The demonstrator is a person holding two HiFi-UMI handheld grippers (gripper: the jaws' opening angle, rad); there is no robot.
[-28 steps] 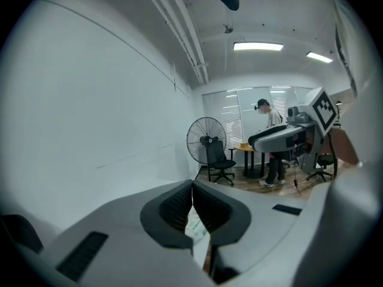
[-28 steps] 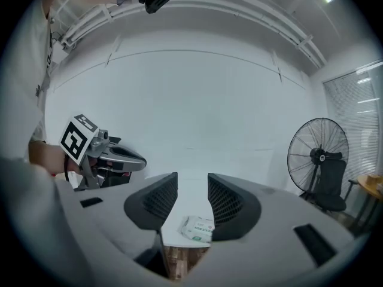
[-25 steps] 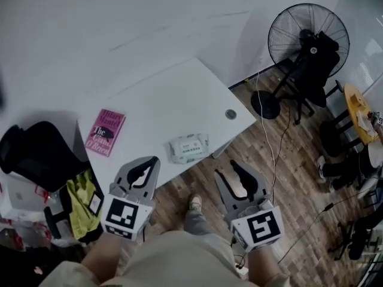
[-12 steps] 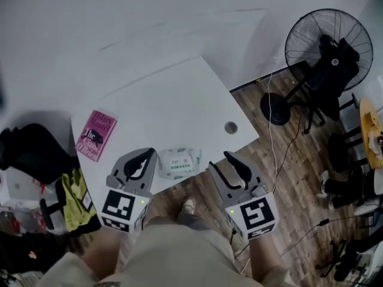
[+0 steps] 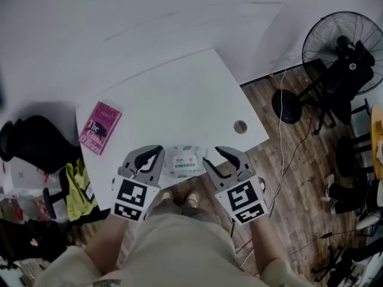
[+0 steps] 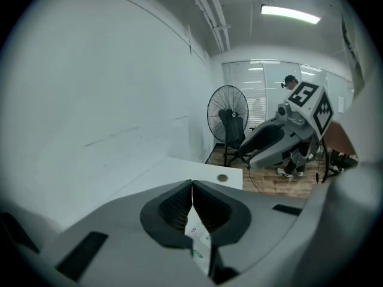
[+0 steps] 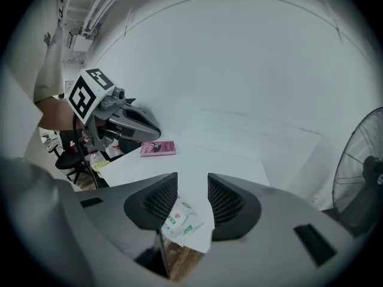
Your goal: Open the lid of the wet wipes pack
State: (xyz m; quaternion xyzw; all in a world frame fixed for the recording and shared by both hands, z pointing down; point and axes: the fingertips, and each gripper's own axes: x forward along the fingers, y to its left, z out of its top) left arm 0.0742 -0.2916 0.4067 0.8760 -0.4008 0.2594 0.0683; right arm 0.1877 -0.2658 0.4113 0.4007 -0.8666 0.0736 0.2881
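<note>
A white table [image 5: 179,94] carries a wet wipes pack [image 5: 184,162] at its 6 o'clock edge and a pink book [image 5: 100,127] at 9 o'clock. A round cable grommet [image 5: 240,126] sits at 4 o'clock.

The head view looks steeply down from above the person onto the white surface [image 5: 173,100], with the left claw [image 5: 157,153] and right claw [image 5: 210,157] at its near edge. Each claw view sits low and close behind its own jaws. The left one faces the standing fan [image 6: 227,117], and the right one faces the pink book [image 7: 158,148]. All three views share the wet wipes pack [image 5: 184,162].
</note>
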